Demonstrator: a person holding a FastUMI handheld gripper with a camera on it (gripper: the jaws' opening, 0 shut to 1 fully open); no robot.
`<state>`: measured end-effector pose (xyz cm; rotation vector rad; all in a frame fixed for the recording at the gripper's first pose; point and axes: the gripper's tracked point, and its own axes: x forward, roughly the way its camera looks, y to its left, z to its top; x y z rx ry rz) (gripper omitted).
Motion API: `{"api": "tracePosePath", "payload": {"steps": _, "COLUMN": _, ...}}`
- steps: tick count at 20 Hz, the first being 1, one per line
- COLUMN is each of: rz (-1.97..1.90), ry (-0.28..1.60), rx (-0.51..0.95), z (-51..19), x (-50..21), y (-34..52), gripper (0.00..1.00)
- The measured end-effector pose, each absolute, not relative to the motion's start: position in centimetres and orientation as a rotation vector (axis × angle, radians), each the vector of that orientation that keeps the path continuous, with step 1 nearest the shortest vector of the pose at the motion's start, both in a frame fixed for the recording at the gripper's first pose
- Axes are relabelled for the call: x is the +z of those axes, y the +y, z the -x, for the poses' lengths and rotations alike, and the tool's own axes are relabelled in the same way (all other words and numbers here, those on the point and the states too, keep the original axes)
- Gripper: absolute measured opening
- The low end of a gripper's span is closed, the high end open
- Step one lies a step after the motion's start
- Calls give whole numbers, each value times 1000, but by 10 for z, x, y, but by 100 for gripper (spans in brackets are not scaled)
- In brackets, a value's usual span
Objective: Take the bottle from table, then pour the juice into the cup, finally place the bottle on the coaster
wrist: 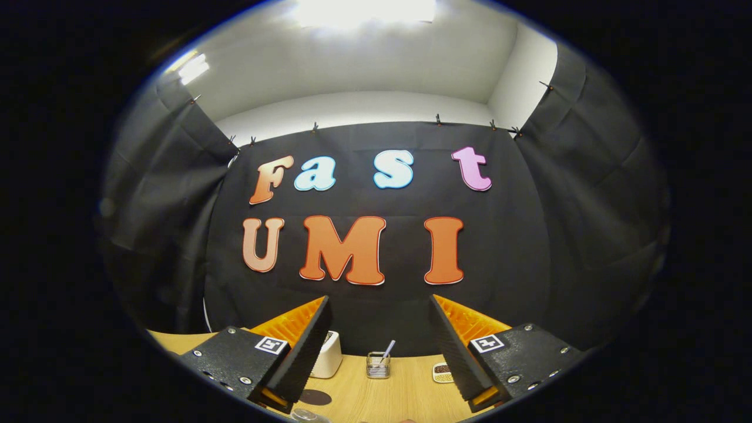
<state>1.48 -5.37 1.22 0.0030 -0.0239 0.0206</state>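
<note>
The tongs (380,329) stand wide apart with nothing between their fingers, raised above the wooden table (405,393); beyond them, at the foot of the black cloth wall, sit a white box (329,355), a small clear holder (378,365) with a slim stick leaning in it, and a little dish (441,372) of dark bits; nearer, beside the left finger, lies a dark round coaster (315,398); a clear rim (305,415), cup or bottle I cannot tell, shows just below it.

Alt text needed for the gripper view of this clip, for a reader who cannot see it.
The hand-held gripper is open and holds nothing, its fingers raised over a wooden table. Beyond them stand a small clear container with a stick in it, a white box and a small dish; a dark round coaster lies nearer.
</note>
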Motion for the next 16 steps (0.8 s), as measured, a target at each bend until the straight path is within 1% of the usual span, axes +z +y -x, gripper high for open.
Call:
{"api": "tracePosePath", "payload": {"steps": 4, "rz": -42, "ry": -63, "rx": 42, "z": 0, "x": 28, "y": -48, "gripper": 97}}
{"api": "tracePosePath", "payload": {"steps": 10, "rz": -49, "ry": -66, "rx": 27, "z": 14, "x": 42, "y": -59, "gripper": 97}}
{"api": "tracePosePath", "payload": {"steps": 16, "rz": -96, "ry": -16, "rx": 88, "z": 21, "x": 21, "y": -38, "gripper": 97}}
